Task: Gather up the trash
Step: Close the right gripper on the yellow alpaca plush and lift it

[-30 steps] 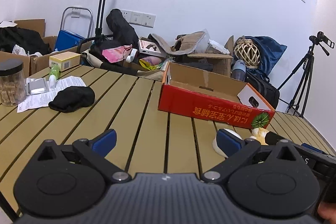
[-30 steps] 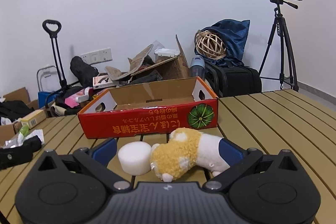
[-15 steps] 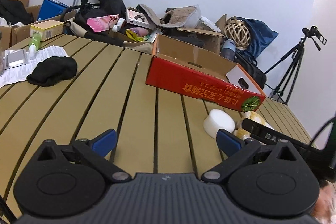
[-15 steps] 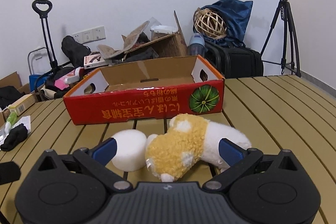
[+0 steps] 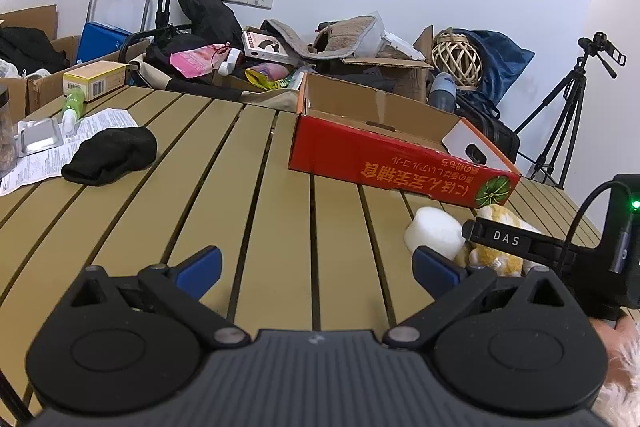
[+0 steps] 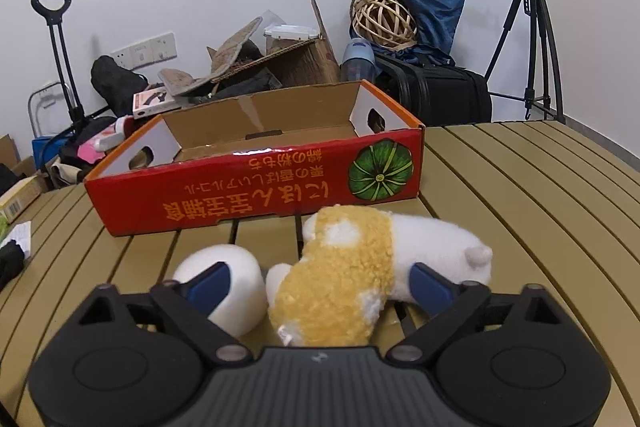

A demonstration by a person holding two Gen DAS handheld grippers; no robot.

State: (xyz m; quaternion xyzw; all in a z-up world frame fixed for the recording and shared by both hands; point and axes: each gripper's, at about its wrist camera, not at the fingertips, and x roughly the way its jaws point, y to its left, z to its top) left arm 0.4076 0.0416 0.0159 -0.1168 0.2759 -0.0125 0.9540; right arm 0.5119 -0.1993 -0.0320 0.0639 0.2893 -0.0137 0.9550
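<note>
The right gripper [image 6: 320, 281] stands wide, its jaws just closing in around the plush toy [image 6: 360, 267], which lies between the blue pads [image 6: 430, 285] though neither pad visibly presses it yet; I judge it not yet grasped. The toy rests on the slatted table [image 6: 520, 195], just in front of the red cardboard box [image 6: 256, 187], with a white foam cylinder [image 6: 228, 279] touching or nearly touching its left end. Its long axis runs roughly left to right across the jaws, slightly tilted, the white end with a small nub pointing right and far, the yellow end near and left. The main risk, as I read it, is that the left pad sits in front of the foam cylinder rather than between it and the toy, so closing could catch both, or shove the cylinder aside. The soft pile could also squash and slip out. The left gripper [image 5: 316, 267] hangs released over bare slats, holding nothing, well left of the toy.
</note>
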